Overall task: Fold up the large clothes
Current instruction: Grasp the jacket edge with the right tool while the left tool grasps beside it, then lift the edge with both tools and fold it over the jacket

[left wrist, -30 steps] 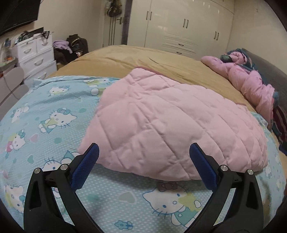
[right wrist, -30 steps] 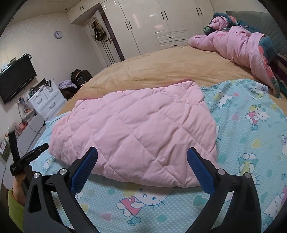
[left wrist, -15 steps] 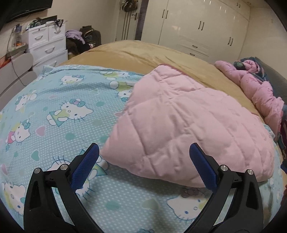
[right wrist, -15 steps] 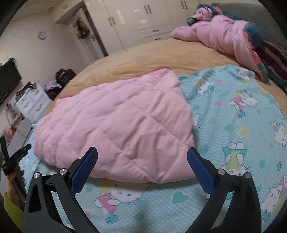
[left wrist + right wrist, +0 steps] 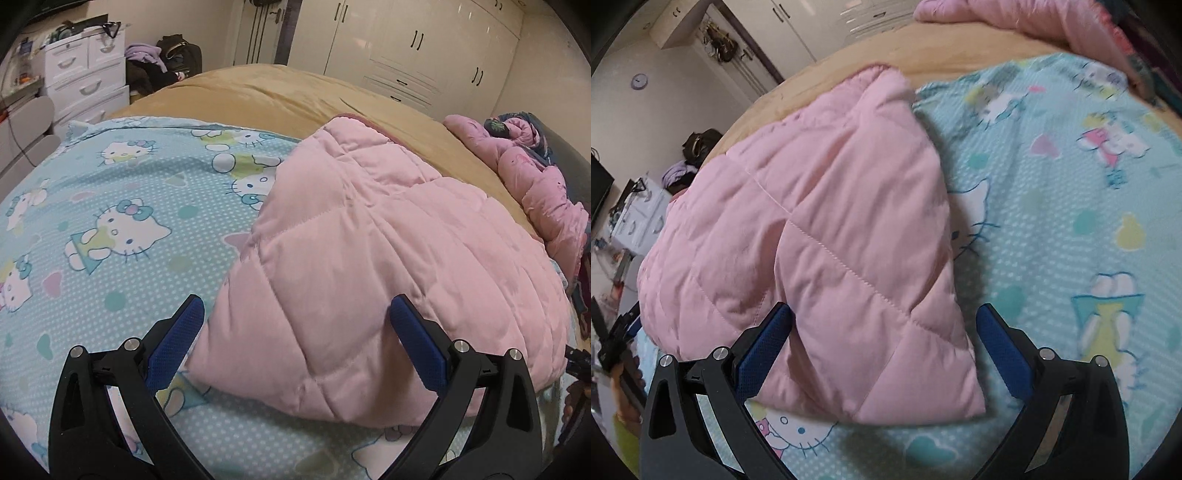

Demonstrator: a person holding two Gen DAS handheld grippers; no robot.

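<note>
A pink quilted padded garment (image 5: pixel 369 266) lies folded on a blue Hello Kitty sheet (image 5: pixel 110 221); it also shows in the right wrist view (image 5: pixel 820 258). My left gripper (image 5: pixel 295 314) is open and empty, its jaws spread over the garment's near left corner. My right gripper (image 5: pixel 882 317) is open and empty, its jaws spread over the near right corner. The left gripper shows at the far left edge of the right wrist view (image 5: pixel 617 339).
The sheet lies on a tan bedspread (image 5: pixel 280 92). A pink duvet (image 5: pixel 535 177) is heaped at the headboard side. White drawers (image 5: pixel 85 77) and bags stand beyond the bed, and white wardrobes (image 5: pixel 424 48) line the far wall.
Both grippers have moved closer to the garment's near corners, the left toward the left corner, the right toward the right corner. Both stay open. The garment has not moved.
</note>
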